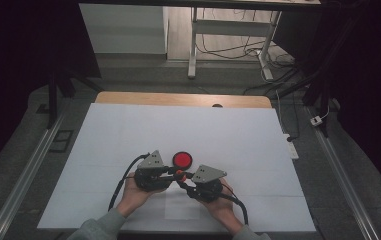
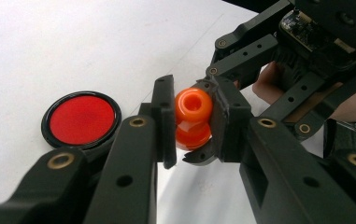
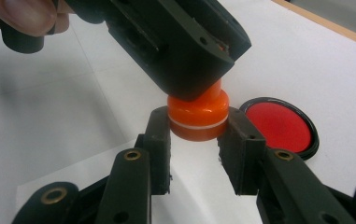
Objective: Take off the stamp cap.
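1. High view, nearest edge: we see two sleeves and the hands that hold the left gripper (image 1: pixel 170 172) and the right gripper (image 1: pixel 182 181) low over the white table sheet (image 1: pixel 128 135), their tips meeting between them.
2. At that meeting point we find the small orange piece (image 1: pixel 179 173), held above the sheet and just in front of the disc.
3. In the left gripper view, our own jaws pinch the upper part of the orange piece (image 2: pixel 193 108), which has a round hole in its end, while the right gripper (image 2: pixel 208 121) comes in from the right and takes the lower part.
4. In the right gripper view, our jaws press on the lower ring of the orange piece (image 3: pixel 198 117), below a thin white line around it; the left gripper (image 3: pixel 199 91) covers its top.
5. Just beyond lies a red disc (image 1: pixel 182 160) with a black rim, flat on the sheet.
6. Farther off, the wooden table edge (image 1: pixel 178 98), then floor cables (image 1: pixel 223 50).
7. We can read no writing or brand anywhere.
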Tool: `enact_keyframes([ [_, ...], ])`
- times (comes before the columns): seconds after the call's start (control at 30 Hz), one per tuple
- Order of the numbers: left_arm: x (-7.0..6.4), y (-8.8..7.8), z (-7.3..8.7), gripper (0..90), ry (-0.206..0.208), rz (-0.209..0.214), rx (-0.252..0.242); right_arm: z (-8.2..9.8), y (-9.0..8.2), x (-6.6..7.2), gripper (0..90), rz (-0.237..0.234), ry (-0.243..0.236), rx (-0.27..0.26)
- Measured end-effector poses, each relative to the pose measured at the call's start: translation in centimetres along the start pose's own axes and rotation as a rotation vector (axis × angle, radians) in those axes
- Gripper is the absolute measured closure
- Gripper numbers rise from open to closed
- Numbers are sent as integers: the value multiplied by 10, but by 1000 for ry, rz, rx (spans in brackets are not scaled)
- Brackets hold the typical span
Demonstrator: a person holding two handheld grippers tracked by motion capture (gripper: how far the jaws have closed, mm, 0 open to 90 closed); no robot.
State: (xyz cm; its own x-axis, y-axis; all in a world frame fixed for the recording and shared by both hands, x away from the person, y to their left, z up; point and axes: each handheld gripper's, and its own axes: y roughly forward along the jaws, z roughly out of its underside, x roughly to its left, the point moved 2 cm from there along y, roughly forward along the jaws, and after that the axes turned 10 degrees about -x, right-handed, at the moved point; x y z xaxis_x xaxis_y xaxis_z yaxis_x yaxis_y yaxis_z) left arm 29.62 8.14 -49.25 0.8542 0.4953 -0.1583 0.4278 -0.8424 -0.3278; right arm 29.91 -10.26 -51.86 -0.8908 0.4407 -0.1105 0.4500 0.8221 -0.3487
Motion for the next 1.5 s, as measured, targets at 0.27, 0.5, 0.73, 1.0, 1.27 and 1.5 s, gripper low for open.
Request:
enact_keyframes([
  [0.27,-1,0,0,724,10,0,-7,-1,-1,0,648,-2,-3,-3],
  [0.5,-1,-2,0,724,5,8,-10,-1,-2,0,649,-5,-8,-4],
  [0.73,-1,-1,0,724,4,8,-9,-2,-3,0,650,-11,-17,4],
  [1.0,0,-1,0,725,-6,6,-8,-1,-2,0,650,-10,-5,0],
  [1.27,14,-26,-8,726,-34,-58,-97,13,-2,-6,651,5,31,46],
  [1.5,12,-22,-4,725,-30,-36,-73,7,-3,-8,650,9,22,32],
])
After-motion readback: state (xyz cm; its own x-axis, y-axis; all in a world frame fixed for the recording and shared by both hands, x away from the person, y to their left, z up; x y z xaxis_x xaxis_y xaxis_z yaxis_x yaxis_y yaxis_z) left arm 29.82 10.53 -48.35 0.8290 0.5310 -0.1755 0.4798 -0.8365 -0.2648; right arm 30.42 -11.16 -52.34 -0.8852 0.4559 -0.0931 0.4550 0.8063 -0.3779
